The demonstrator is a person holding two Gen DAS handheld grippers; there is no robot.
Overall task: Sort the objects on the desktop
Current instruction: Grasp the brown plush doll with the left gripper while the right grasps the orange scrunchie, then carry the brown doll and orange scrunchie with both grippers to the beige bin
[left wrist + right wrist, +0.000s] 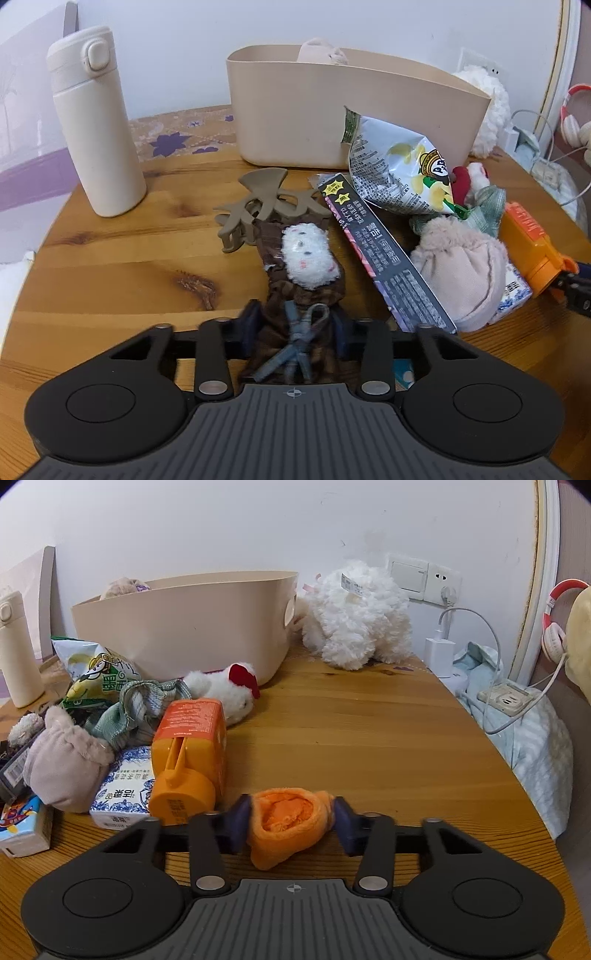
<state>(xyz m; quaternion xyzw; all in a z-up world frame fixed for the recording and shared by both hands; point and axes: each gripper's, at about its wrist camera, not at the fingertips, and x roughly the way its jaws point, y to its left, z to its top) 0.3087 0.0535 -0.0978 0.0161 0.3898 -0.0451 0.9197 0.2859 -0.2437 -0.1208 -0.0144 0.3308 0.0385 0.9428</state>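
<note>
In the left wrist view my left gripper (295, 328) is shut on a brown plaid cloth toy (295, 291) with a white fluffy head and a blue bow; both pads press its lower body on the wooden table (122, 258). In the right wrist view my right gripper (291, 821) is shut on a small orange plush piece (288, 819), squeezed between the pads just above the table (369, 731). A beige oval basket (332, 122) (184, 627) stands at the back with a plush toy inside.
A cream flask (96, 122) stands back left, a tan hair claw (258, 203) ahead. A pile holds a crisp bag (399, 170), dark box (384, 254), pink pouch (62, 764), orange bottle (188, 749), milk carton (122, 794). A white plush dog (358, 616) sits back right.
</note>
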